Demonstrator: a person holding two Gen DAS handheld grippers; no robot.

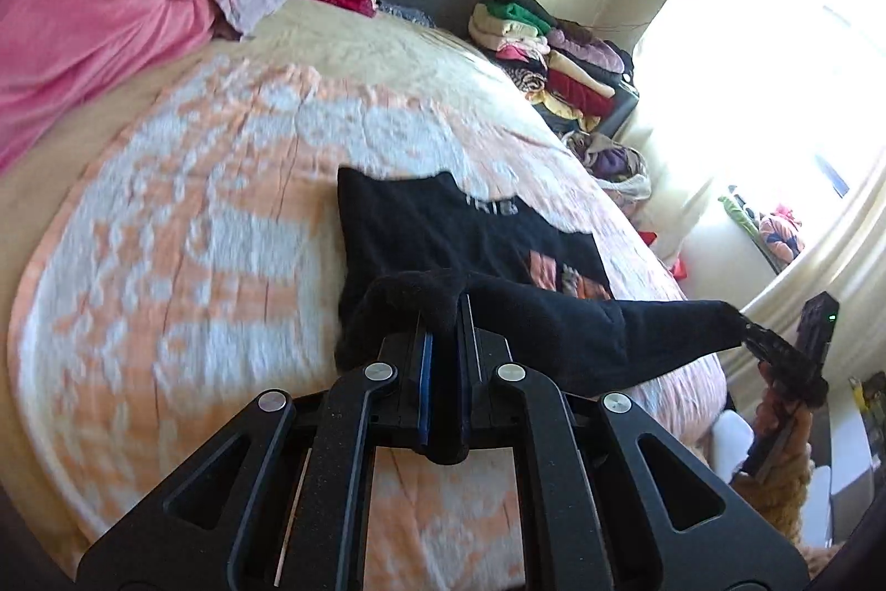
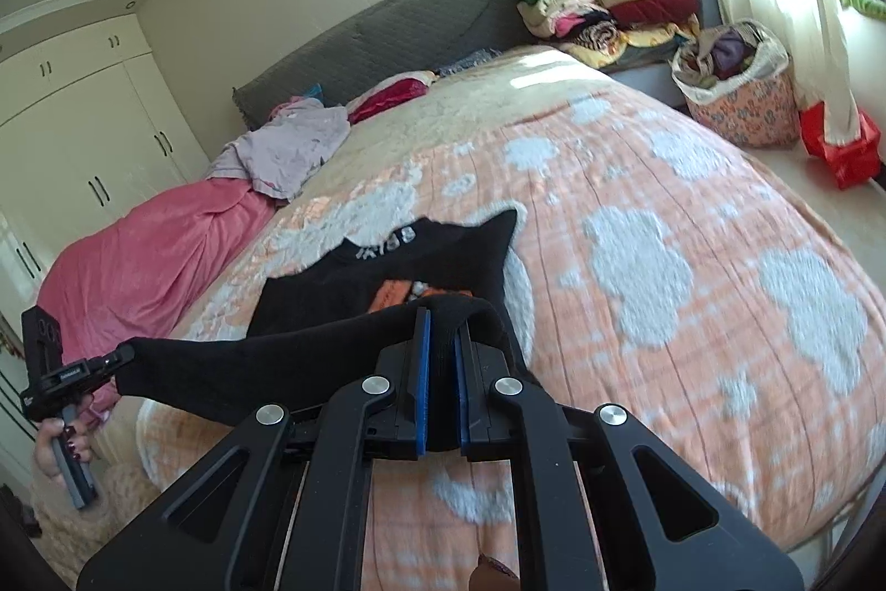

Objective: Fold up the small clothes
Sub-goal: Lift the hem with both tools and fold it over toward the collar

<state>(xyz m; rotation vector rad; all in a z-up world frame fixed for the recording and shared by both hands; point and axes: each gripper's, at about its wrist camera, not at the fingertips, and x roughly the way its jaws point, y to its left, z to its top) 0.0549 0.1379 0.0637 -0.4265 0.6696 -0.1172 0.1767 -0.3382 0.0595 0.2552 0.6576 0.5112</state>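
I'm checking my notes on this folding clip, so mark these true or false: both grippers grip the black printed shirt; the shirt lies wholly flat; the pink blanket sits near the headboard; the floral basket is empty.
1. Both grippers grip the black printed shirt: true; left gripper and right gripper pinch it.
2. Wholly flat: false; its near edge is lifted.
3. Pink blanket near grey headboard: true.
4. Floral basket empty: false; it holds clothes.

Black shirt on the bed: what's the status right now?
Left hand-held gripper and right hand-held gripper both shut on black shirt. Near edge lifted, far part on bedspread. Nothing in the way.
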